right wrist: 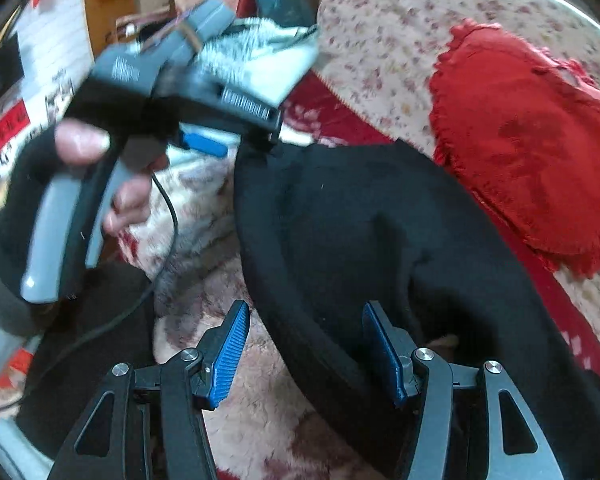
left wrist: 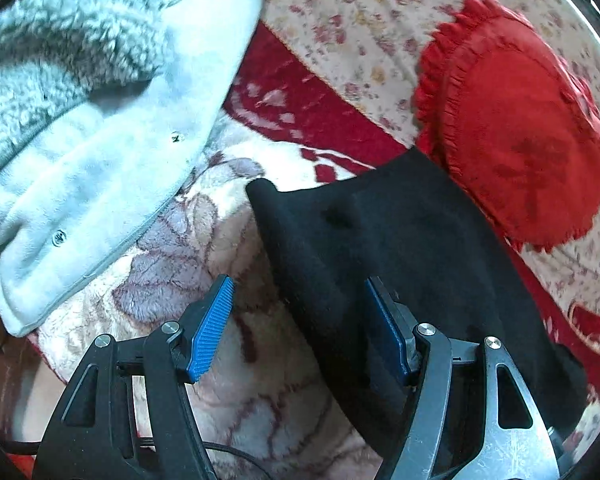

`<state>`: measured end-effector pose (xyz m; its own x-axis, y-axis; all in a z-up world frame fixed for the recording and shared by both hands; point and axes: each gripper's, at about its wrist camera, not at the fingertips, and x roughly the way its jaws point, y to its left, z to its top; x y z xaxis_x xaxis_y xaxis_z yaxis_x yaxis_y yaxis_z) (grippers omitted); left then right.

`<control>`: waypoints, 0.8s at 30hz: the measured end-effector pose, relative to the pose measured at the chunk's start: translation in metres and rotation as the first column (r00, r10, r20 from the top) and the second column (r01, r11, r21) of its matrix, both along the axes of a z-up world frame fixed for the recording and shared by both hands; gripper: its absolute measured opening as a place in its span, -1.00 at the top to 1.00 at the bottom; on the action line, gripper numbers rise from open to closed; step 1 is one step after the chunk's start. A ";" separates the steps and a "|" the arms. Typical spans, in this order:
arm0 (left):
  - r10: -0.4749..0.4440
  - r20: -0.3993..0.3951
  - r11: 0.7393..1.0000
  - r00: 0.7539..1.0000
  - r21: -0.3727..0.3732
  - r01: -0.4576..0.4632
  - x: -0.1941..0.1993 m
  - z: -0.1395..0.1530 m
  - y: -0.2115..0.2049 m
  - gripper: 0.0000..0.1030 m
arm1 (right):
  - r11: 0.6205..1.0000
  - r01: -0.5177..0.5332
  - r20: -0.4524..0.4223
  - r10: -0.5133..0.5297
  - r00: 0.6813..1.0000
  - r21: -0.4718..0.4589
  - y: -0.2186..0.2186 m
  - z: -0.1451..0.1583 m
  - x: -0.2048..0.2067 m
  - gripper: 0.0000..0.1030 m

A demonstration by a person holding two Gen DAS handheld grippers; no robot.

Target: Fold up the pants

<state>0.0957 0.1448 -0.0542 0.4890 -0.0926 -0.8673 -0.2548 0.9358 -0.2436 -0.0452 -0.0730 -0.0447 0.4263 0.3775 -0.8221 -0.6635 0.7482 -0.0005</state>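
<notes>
Black pants (left wrist: 404, 256) lie on a plush floral blanket (left wrist: 204, 248); they also show in the right wrist view (right wrist: 340, 216). My left gripper (left wrist: 300, 292) is open, its blue pads straddling the pants' left edge just above the cloth. My right gripper (right wrist: 306, 320) is open too, with the pants' curved edge running between its pads. The left gripper also shows in the right wrist view (right wrist: 220, 136), held by a hand at the far corner of the pants.
A light blue fleece garment (left wrist: 100, 132) lies at the left. A red frilled cushion (left wrist: 532, 136) sits at the right on a floral sheet (left wrist: 364, 20). The cushion also shows in the right wrist view (right wrist: 532, 152). A cable (right wrist: 168, 216) hangs from the left gripper.
</notes>
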 end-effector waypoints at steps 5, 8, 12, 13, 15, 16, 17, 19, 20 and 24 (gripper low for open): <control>-0.018 -0.044 1.000 0.999 -0.020 0.018 0.014 -0.018 -0.002 -0.29 | 0.999 -0.047 0.002 0.047 0.999 0.018 0.005 -0.013 0.006 0.35; -0.026 -0.032 0.999 0.999 0.033 0.027 0.009 -0.019 -0.007 0.33 | 0.998 -0.029 -0.026 0.030 0.999 0.050 0.000 -0.014 0.008 0.69; -0.037 -0.007 0.999 0.999 -0.003 0.037 -0.006 -0.012 -0.006 0.75 | 0.997 -0.032 -0.014 0.033 0.999 0.073 0.002 -0.013 0.001 0.82; -0.037 0.006 0.999 0.999 -0.001 0.037 -0.013 -0.009 -0.006 0.79 | 0.996 -0.035 -0.008 0.036 0.999 0.083 0.002 -0.009 -0.003 0.85; -0.043 0.024 0.999 0.999 -0.004 0.043 -0.027 -0.002 -0.007 0.83 | 0.993 -0.046 -0.008 0.047 0.999 0.107 0.001 -0.003 -0.009 0.87; -0.047 0.035 0.999 0.998 -0.001 0.047 -0.037 0.002 -0.007 0.84 | 0.991 -0.054 -0.007 0.056 0.998 0.119 0.000 0.001 -0.014 0.88; -0.049 0.042 0.999 0.998 0.009 0.049 -0.045 0.005 -0.008 0.84 | 0.991 -0.060 -0.003 0.060 0.998 0.123 -0.001 0.004 -0.019 0.88; -0.045 0.036 0.999 0.998 0.016 0.044 -0.064 0.003 -0.005 0.84 | 0.989 -0.068 -0.012 0.070 0.997 0.132 -0.004 0.007 -0.026 0.88; -0.039 0.027 0.999 0.999 0.018 0.038 -0.071 0.000 -0.004 0.84 | 0.988 -0.071 -0.018 0.074 0.997 0.135 -0.005 0.006 -0.030 0.88; -0.044 -0.003 0.995 0.999 0.085 0.044 -0.086 -0.016 -0.007 0.83 | 0.990 -0.066 -0.071 0.075 0.995 0.126 -0.007 -0.013 -0.039 0.87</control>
